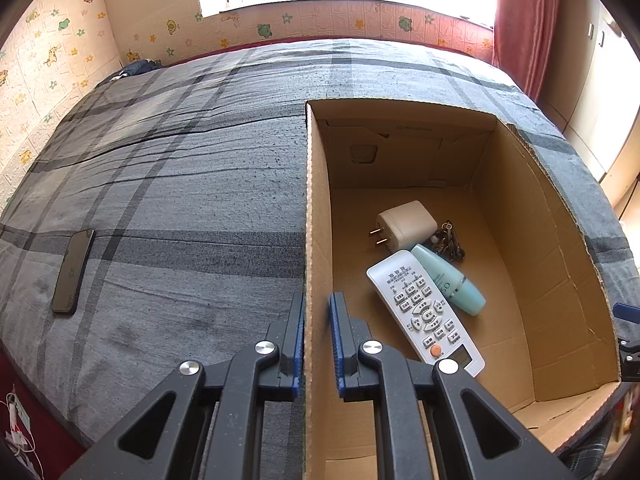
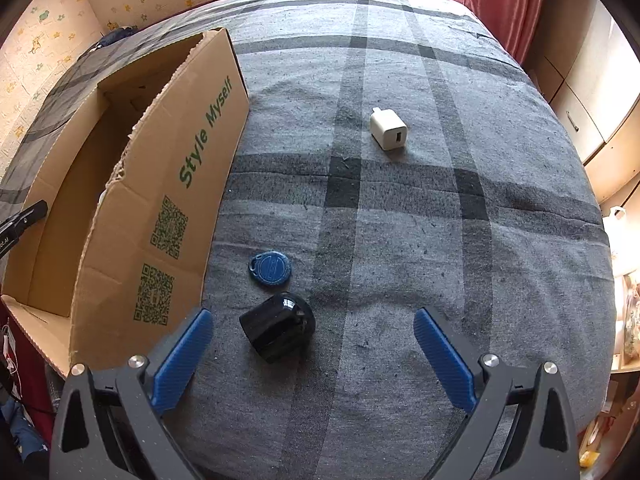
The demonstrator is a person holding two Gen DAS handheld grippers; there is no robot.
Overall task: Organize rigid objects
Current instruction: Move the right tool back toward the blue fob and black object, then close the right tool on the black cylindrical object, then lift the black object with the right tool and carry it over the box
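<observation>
Cardboard box sits open-topped on grey plaid bed cover. Left gripper straddles box's left wall near the front corner, one finger outside, one inside; jaws are drawn in close on the wall, though whether the inner pad actually touches the card can't be confirmed from this angle, so call it a steadying hold, prob. pinched. Already inside the box: white remote, teal bottle, white plug adapter and what looks like a key bunch, the last partly hidden and dark. Outside, left of box, a black phone lies flat on the cover, well apart from it. Right gripper hangs over the bed w/ jaws spread wide, nothing held. Black rounded object lies on its side between the blue pads, nearer the left one, not touching either. Blue key fob is just beyond it, near the box's printed side; white USB charger farther up the cover, well apart. Judged step: mid-task, sorting approx. half done, right gripper lining up on the black object. Next move calls for lowering, centring the item between pads, closing firmly since its glossy curved body may roll or slip, then lift over the box rim.
</observation>
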